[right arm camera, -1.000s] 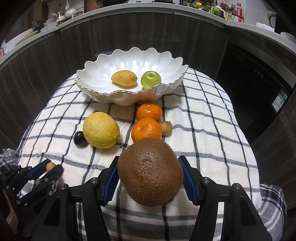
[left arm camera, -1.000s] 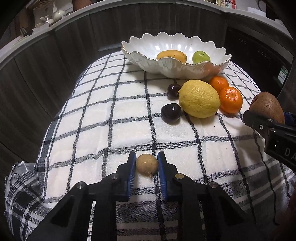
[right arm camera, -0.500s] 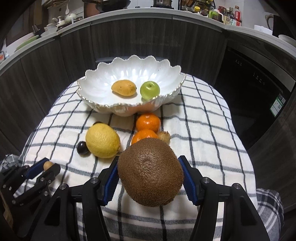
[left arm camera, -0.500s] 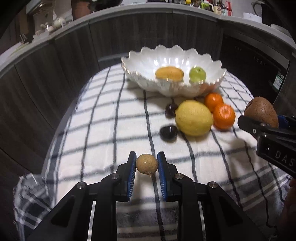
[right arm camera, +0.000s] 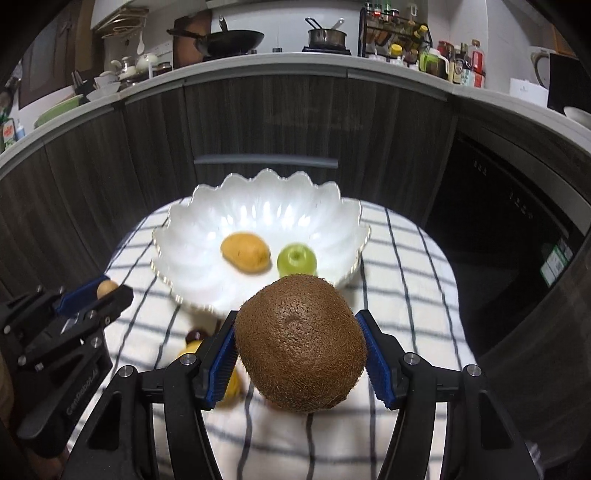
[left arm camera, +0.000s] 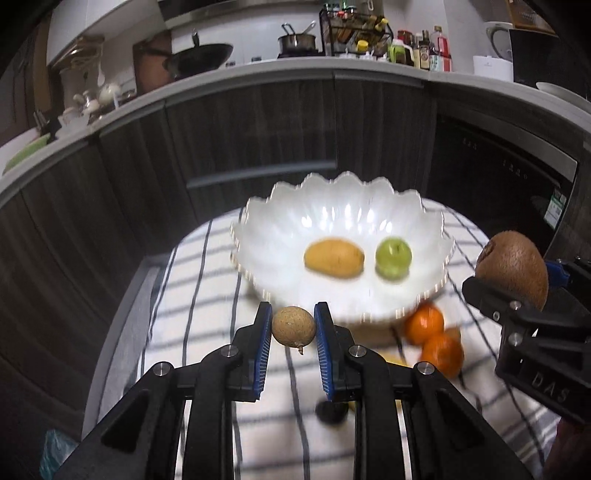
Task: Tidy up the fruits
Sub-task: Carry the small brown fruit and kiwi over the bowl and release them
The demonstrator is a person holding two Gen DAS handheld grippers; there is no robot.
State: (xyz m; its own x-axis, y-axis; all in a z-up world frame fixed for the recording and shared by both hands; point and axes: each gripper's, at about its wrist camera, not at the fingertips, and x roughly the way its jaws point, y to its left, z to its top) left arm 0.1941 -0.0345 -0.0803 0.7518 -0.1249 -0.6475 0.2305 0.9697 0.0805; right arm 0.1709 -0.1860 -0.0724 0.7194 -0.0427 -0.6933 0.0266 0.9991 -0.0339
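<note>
Left hand-held gripper (left arm camera: 293, 334), black frame with blue ribbed pads, clamped on a small round tan rough-skinned fruit (left arm camera: 293, 326), short stem nub at its underside; held in the air above the white cloth with dark check lines (left arm camera: 207, 314) that covers the tabletop. Right hand-held gripper (right arm camera: 300, 350), same build, clamped on a large brown fuzzy kiwi (right arm camera: 301, 343); the kiwi bulges over both pads and hides the near rim of the bowl in the right wrist view.

White glossy scalloped-edge bowl (left arm camera: 280, 221) sits ahead of both grippers, on the cloth. Inside: a yellow oval mango-like fruit (left arm camera: 333, 257) and a small green apple (left arm camera: 393, 257), side by side, apart.

On the cloth just in front of the bowl, blurred: two orange mandarins (left arm camera: 432, 338) touching each other, a dark round fruit (left arm camera: 330, 411) half hidden under the left gripper's finger, a yellow fruit (right arm camera: 192, 347) mostly hidden behind the right gripper.

Writing: "DAS" on the right gripper body in the left wrist view; "GenRobot.AI" on the left gripper body in the right wrist view.

Behind: dark wood-grain cabinet fronts (right arm camera: 258, 122), grey counter edge, a black wok (right arm camera: 229, 38), a steel pot (right arm camera: 327, 37), a rack of bottles and jars (right arm camera: 397, 33). A dark appliance front at right carries a green-and-white sticker (right arm camera: 556, 264), text unreadable.
</note>
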